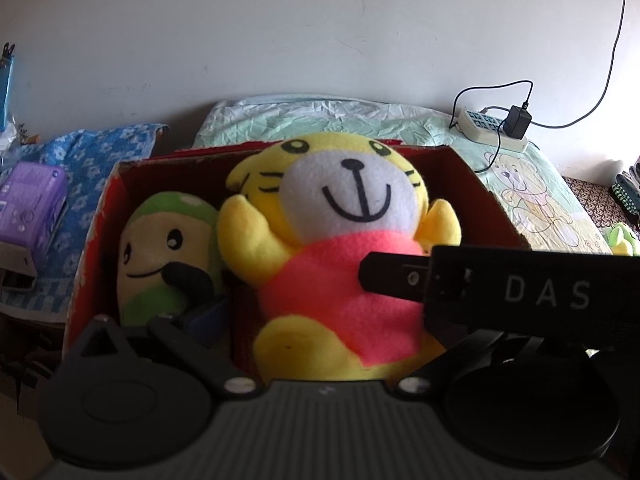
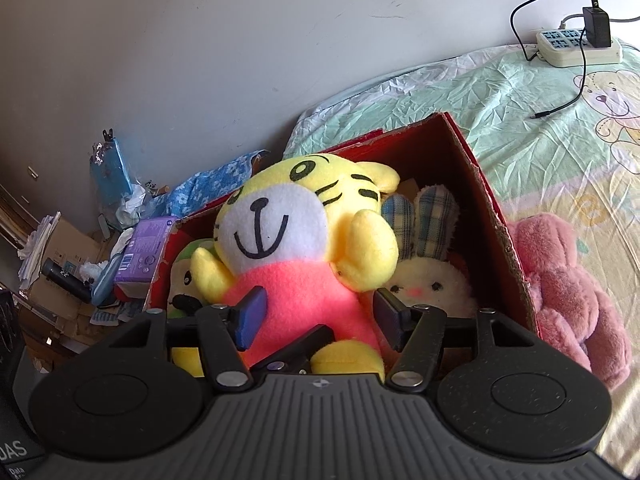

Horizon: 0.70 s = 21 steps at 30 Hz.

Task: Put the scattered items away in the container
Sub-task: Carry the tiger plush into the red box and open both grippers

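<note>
1. The yellow tiger toy [image 2: 296,264] sits upright in the red box [image 2: 492,216] on the bed [image 2: 540,128], its head well above the rim. The right gripper [image 2: 320,318] has its fingers either side of the pink belly; the blue pad touches on 1 side, the other finger looks just clear, so it reads as loosely spread rather than clenched.
2. The left gripper [image 1: 280,312] is hard to read: 1 finger sits low by the green toy [image 1: 164,252], and the other gripper blocks the rest, so I cannot tell its state.
3. Risk: the tiger stands tall on top of the green toy and the checked-ear rabbit [image 2: 428,280]. Left like that, it could tip forward over the near edge.
4. Risk: 2 grippers crowd the same spot, so a bump could knock the tiger or drag the box.
5. The pink plush [image 2: 568,292] lies outside, touching the box's right wall. With the box this full, squeezing it in could push something else out.
</note>
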Available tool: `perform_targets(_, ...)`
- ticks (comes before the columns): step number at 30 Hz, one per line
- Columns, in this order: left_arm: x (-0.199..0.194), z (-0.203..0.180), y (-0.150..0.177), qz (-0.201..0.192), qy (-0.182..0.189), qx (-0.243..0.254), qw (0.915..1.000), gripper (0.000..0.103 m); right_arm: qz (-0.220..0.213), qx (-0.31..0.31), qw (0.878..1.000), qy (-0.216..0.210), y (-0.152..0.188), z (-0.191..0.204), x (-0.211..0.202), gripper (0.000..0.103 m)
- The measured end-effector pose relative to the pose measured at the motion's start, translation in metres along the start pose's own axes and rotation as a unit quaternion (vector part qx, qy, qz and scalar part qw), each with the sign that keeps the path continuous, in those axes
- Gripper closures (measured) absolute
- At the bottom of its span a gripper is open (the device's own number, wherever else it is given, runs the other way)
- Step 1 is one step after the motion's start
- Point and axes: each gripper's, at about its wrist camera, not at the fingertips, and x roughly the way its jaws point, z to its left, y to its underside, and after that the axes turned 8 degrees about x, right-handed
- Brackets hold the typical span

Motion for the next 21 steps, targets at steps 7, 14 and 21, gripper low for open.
perform_targets(7, -0.008, 0.001, 0.002, -0.005, -0.006, 0.007, 0.9999, 0.0, -0.013, 0.008, 1.0, 0.008, 0.002, -0.003, -0.007, 0.041)
perform_targets(14, -0.012, 0.004, 0.005, 0.002, -0.008, 0.005, 1.0, 0.0, -0.018, -0.003, 1.0, 0.019, 0.009, 0.001, -0.008, 0.041)
perform_targets(21, -0.015, 0.003, 0.008, 0.008, -0.01, 0.003, 0.9999, 0.0, -0.022, -0.013, 0.999, 0.025, 0.013, 0.005, -0.006, 0.041)
